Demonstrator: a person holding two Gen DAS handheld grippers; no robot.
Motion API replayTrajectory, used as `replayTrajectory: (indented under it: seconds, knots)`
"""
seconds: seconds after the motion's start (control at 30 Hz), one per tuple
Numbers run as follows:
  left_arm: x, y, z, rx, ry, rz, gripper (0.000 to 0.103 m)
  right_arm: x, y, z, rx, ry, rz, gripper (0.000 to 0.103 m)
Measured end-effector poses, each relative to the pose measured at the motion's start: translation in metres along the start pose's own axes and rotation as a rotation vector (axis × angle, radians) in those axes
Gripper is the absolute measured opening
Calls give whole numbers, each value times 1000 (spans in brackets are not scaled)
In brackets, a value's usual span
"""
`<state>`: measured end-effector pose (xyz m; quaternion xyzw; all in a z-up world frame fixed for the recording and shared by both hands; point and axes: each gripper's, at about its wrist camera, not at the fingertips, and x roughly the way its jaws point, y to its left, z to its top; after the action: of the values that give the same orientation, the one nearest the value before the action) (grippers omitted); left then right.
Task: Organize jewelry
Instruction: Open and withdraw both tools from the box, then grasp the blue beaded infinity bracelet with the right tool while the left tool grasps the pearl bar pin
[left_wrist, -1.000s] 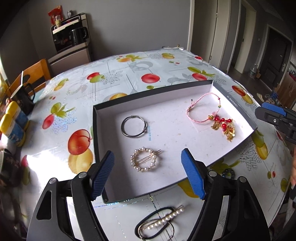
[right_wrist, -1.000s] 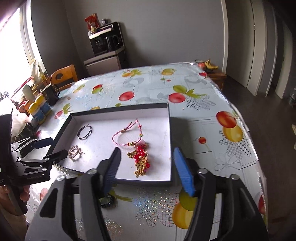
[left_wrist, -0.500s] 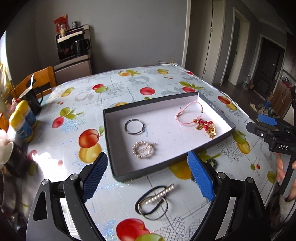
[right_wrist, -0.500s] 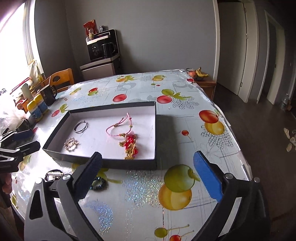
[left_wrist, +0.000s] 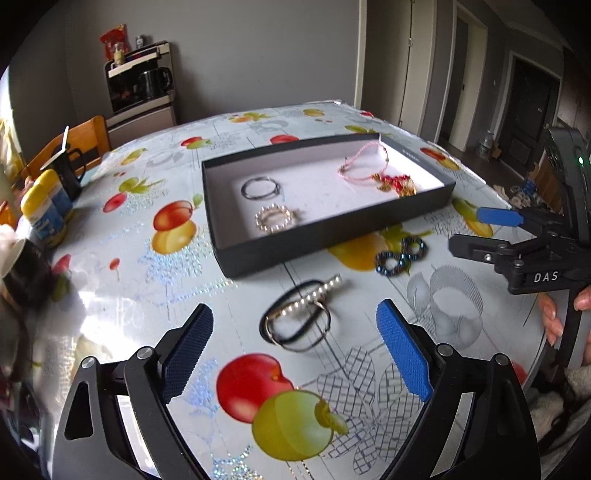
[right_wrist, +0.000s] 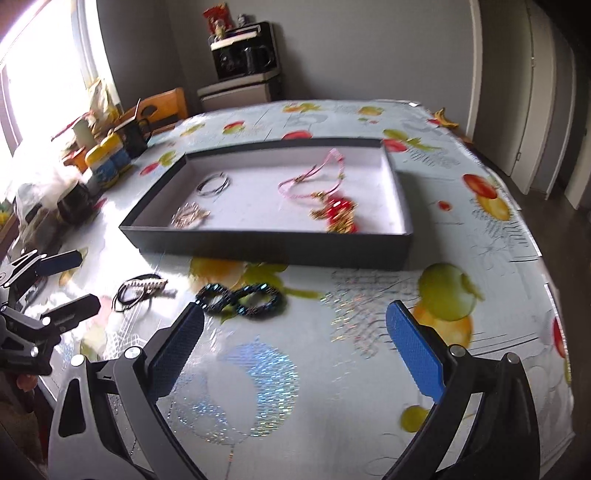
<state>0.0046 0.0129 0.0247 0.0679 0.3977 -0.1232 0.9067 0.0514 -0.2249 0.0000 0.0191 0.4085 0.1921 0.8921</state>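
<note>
Ahead of both wide-open, empty claws, left gripper (left_wrist: 295, 354) and right gripper (right_wrist: 295, 343), three pieces already sit in the box (left_wrist: 332, 243), leaving the pearl clip (left_wrist: 306, 302) and dark beaded bracelet (right_wrist: 240, 299) outside.

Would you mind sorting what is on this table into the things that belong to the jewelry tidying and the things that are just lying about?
Belongs to the job:
- black tray
- metal ring, pearl hair clip, pink cord bracelet, all in the tray
- pearl barrette on a black hair tie, on the table
- dark beaded bracelet, on the table

Just lying about:
- yellow-capped bottles
- black mug
- bananas
</note>
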Motion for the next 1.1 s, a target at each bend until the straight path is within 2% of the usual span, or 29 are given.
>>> replayTrajectory:
  seconds: [0.3,0.4,0.47,0.57,0.63,0.8,0.87,0.9,1.0,1.1]
  knots:
    - [10,2,-10,-2,22,8,92,24,38,1,-72,34,-26,97]
    - [9,5,-11,-4,20,18,92,30,44,3,-92,34,-42,92]
    - [10,7,-11,-9,20,19,92,37,47,4,-99,53,-47,84]
    - [12,9,-12,-15,28,21,92,47,49,4,-106,85,-37,78]
    - [13,10,-12,-17,32,23,92,51,52,3,-123,85,-54,77]
    - [15,10,-12,-20,39,18,92,48,50,4,-121,71,-55,54]
    - [17,9,-11,-21,39,9,92,47,49,4,-122,66,-50,35]
    - [17,8,-10,-18,38,4,92,46,48,4,-121,63,-46,31]
    - [19,2,-4,2,31,-21,92,43,43,3,-115,62,-32,22]
    - [21,-8,3,44,14,-42,89,39,34,1,-85,60,-10,20]
